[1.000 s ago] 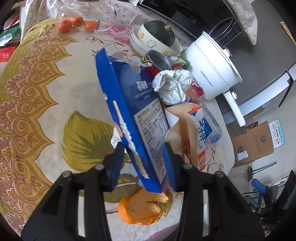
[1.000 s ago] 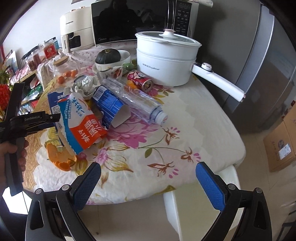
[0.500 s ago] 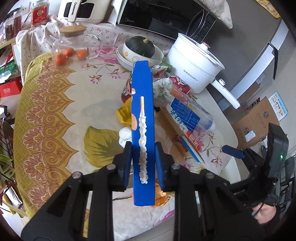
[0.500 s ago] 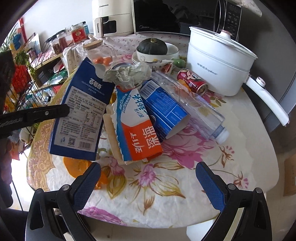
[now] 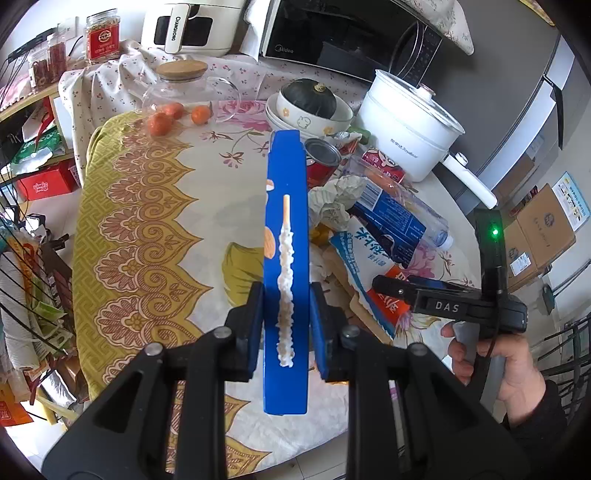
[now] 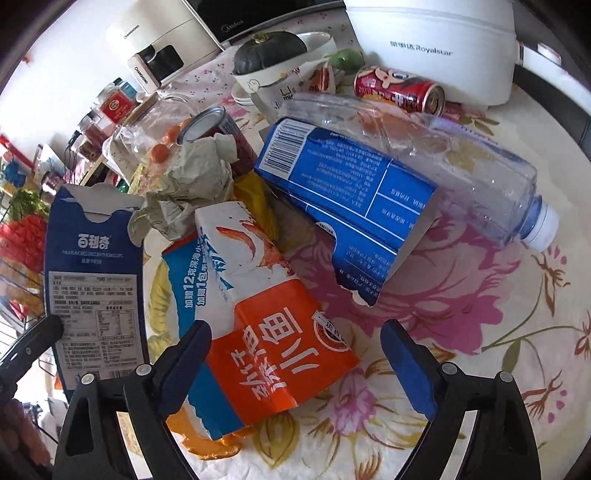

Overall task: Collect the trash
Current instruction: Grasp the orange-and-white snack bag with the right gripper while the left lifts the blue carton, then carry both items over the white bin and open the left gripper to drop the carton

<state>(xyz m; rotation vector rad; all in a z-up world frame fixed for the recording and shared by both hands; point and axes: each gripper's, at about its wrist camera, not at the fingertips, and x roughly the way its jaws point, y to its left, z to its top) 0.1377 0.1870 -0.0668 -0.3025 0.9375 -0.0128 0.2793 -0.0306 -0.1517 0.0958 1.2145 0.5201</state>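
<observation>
My left gripper (image 5: 286, 325) is shut on a flat blue biscuit box (image 5: 286, 258), held edge-on above the table; the same box (image 6: 94, 280) shows at the left of the right wrist view. My right gripper (image 6: 295, 354) hangs low over an orange, white and blue snack bag (image 6: 266, 332), jaws wide and closing, the bag's lower end between them; the pads do not press on it. Beyond lie a crumpled paper ball (image 6: 192, 177), a torn blue carton (image 6: 351, 206), a clear plastic bottle (image 6: 461, 162), a lying red can (image 6: 399, 88) and orange peel (image 6: 210, 446).
A white electric pot (image 5: 410, 122), a bowl holding a dark squash (image 5: 310, 103), an upright open can (image 5: 321, 162), a glass jar with small oranges (image 5: 181, 99), a microwave (image 5: 332, 33). A hand (image 5: 495, 354) holds the right gripper. Wire shelving (image 5: 22, 258) stands left of the table.
The left gripper lifted the blue box and rolled it from slanted to edge-on. The right gripper came down and forward from the table's edge to just over the snack bag.
</observation>
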